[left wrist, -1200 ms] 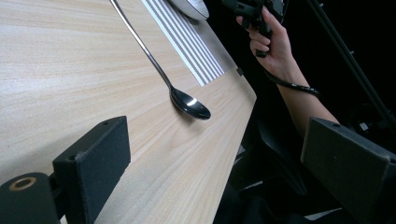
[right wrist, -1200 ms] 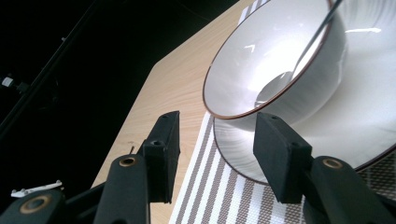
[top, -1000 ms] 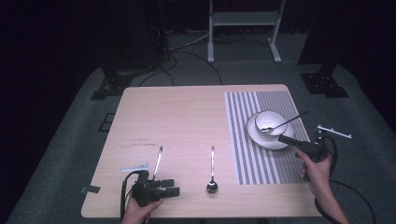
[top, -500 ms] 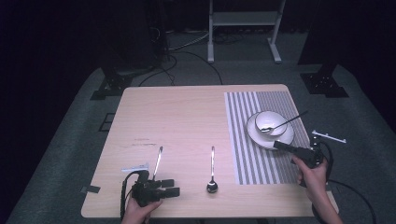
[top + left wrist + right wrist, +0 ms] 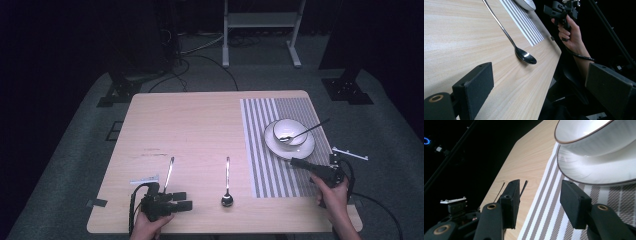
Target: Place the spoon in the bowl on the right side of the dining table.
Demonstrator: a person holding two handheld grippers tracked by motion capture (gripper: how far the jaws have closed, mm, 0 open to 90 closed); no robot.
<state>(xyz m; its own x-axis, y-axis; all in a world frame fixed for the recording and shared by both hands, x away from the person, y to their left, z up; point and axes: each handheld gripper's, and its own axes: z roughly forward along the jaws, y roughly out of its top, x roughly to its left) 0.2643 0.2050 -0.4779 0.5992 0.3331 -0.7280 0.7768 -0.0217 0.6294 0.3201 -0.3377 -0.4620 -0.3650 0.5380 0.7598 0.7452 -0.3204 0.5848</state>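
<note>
A white bowl (image 5: 290, 131) sits on a white plate (image 5: 300, 149) on the striped placemat (image 5: 265, 165), with a spoon (image 5: 305, 132) resting in the bowl. Another spoon (image 5: 227, 182) lies on the bare wood near the front, bowl end toward me. A thin silver utensil (image 5: 169, 172) lies left of it. My left gripper (image 5: 186, 200) rests at the front left, open and empty, jaws aimed at the spoon (image 5: 524, 55). My right gripper (image 5: 296, 163) hovers low over the mat just in front of the plate (image 5: 599, 167), open with nothing between its jaws.
The wooden table (image 5: 200, 125) has a white label (image 5: 145, 179) near the left gripper and black tape (image 5: 97, 202) at its front left corner. Tripod feet (image 5: 117, 92) and a metal stand (image 5: 260, 30) are on the grey floor behind.
The right hand has drawn its gripper from beside the plate's right rim toward the front and lower over the mat. The left gripper has stayed put.
</note>
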